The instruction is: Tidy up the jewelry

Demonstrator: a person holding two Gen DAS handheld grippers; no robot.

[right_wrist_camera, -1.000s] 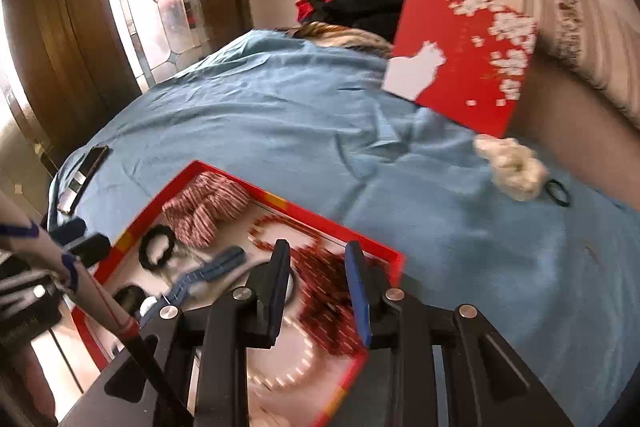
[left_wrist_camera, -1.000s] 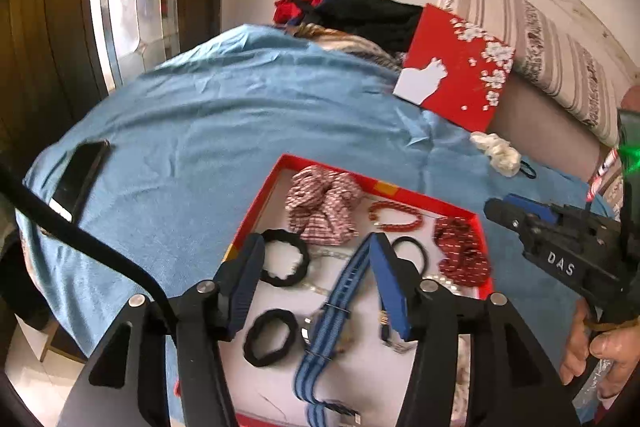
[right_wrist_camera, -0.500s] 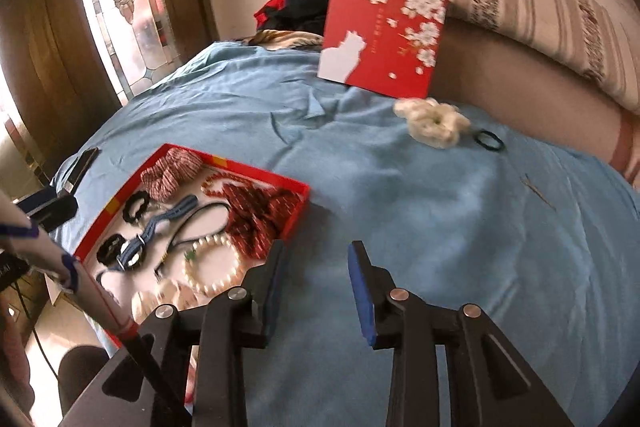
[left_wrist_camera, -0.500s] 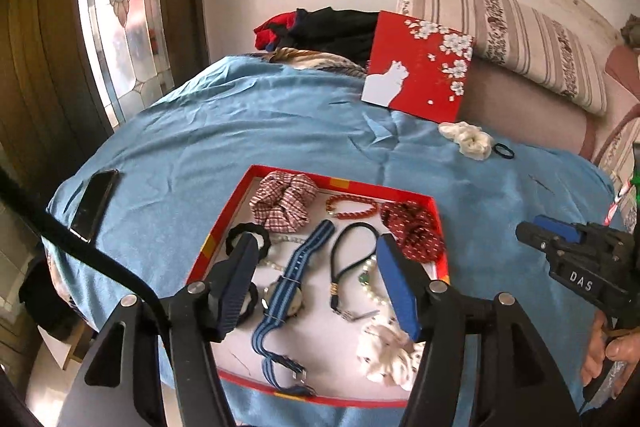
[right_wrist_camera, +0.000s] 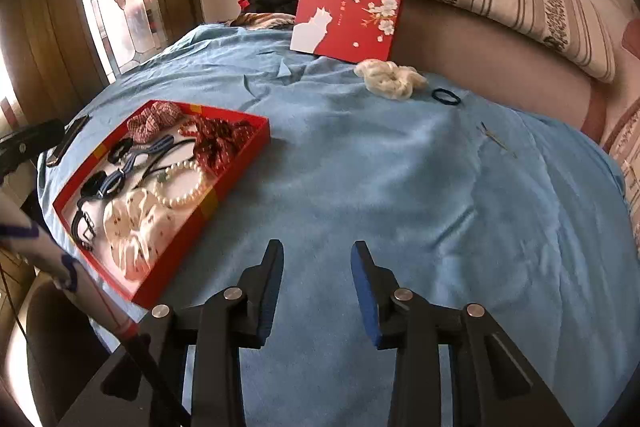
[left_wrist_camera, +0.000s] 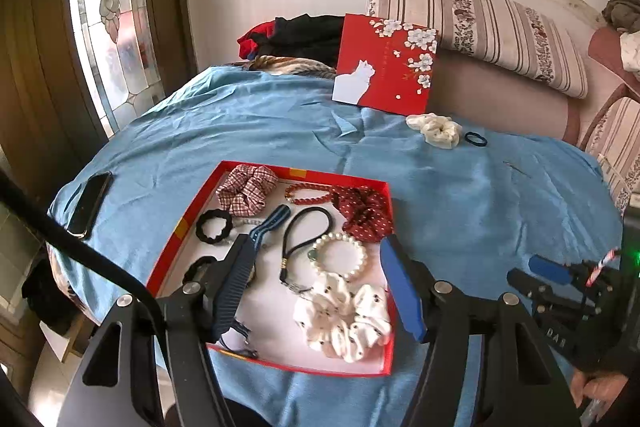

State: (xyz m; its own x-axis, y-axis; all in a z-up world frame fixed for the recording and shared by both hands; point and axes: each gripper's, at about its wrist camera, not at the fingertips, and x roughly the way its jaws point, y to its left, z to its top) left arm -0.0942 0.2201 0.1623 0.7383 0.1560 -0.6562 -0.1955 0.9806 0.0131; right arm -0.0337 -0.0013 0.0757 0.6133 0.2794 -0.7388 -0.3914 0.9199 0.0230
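A red tray [left_wrist_camera: 180, 227] [right_wrist_camera: 244, 163] lies on the blue cloth and holds scrunchies, black hair ties, a blue strap, a red bead bracelet and a pearl bracelet [left_wrist_camera: 340, 257] [right_wrist_camera: 182, 183]. My left gripper [left_wrist_camera: 316, 287] is open and empty, held above the tray's near half. My right gripper [right_wrist_camera: 316, 287] is open and empty over bare cloth to the right of the tray; it also shows in the left wrist view [left_wrist_camera: 548, 273]. A cream scrunchie [left_wrist_camera: 434, 129] [right_wrist_camera: 390, 79] and a dark hair tie [left_wrist_camera: 476, 139] [right_wrist_camera: 446, 96] lie on the cloth at the back.
A red box lid with a white cat [left_wrist_camera: 386, 63] [right_wrist_camera: 348, 13] leans against a striped cushion [left_wrist_camera: 480, 23] at the back. A phone [left_wrist_camera: 90, 203] lies near the left edge of the cloth. Clothes are piled at the far left corner [left_wrist_camera: 296, 35]. A thin pin [right_wrist_camera: 496, 139] lies on the cloth.
Both grippers have pulled back and up from the tray, so the whole tray and the back of the cloth have come into view. The right gripper has moved to the right, off the tray.
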